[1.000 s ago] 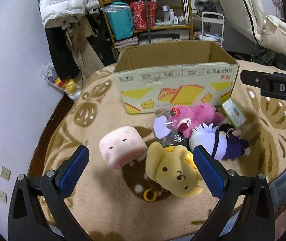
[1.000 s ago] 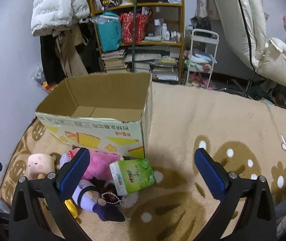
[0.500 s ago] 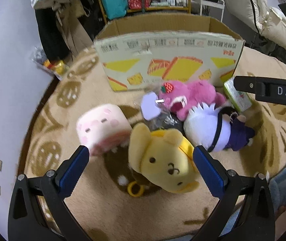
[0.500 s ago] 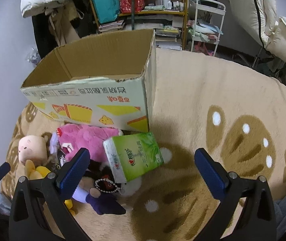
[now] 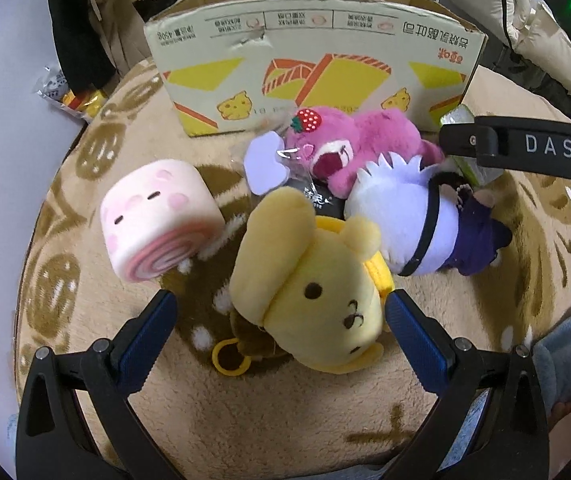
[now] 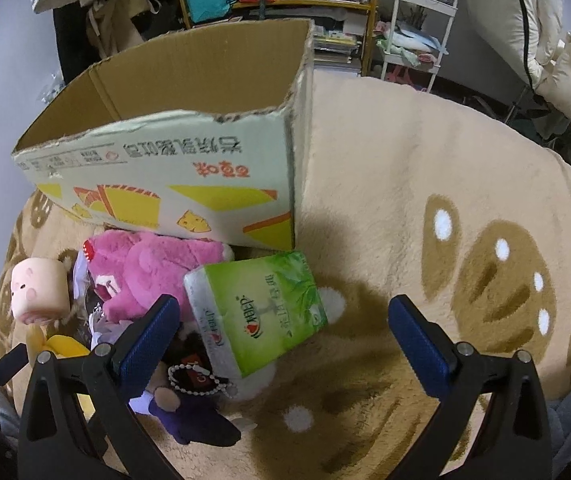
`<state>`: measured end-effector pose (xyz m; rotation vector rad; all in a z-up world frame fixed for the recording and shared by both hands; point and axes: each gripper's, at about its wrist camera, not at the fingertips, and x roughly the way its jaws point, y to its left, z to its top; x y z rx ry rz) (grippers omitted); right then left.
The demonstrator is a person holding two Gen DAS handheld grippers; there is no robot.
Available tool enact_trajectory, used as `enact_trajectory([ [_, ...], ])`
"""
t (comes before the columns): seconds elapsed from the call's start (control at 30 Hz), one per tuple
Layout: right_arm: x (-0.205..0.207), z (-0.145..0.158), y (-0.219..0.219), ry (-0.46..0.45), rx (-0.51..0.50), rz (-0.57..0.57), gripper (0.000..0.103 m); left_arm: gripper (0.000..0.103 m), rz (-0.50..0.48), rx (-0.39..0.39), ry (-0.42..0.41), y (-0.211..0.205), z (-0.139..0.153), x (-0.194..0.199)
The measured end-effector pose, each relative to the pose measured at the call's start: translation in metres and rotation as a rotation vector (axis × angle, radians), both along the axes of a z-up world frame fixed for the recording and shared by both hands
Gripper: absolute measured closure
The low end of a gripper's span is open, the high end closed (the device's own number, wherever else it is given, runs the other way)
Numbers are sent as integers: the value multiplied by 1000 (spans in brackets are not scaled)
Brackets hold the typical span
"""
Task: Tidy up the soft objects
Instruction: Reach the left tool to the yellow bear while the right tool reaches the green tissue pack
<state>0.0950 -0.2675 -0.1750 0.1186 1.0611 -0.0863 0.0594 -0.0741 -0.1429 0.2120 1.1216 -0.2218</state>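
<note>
A tan rug with brown paw prints is carrying everything. A box is sitting at upper centre, with plush toys lying in front of it and a tissue pack resting lower centre.

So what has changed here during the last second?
Both open hand-held grippers came down and forward: the left now straddles the yellow dog plush, the right neared the green tissue pack. Nothing grasped. Toys and cardboard box stayed put.

Black tongs with blue ribbed pads, silver screws, "DAS" lettering.
</note>
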Motion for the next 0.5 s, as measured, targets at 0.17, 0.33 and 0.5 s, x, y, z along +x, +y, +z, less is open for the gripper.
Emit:
enact_trajectory([
  [0.17, 3, -4, 4, 25, 0, 15, 13, 22, -17, -56, 23, 0, 1, -1],
  [0.33, 0, -6, 11, 34, 10, 47, 40, 40, -36, -66, 2, -3, 5, -5],
  [0.5, -1, -5, 22, 27, -29, 94, 53, 42, -32, -79, -3, 0, 8, -6],
])
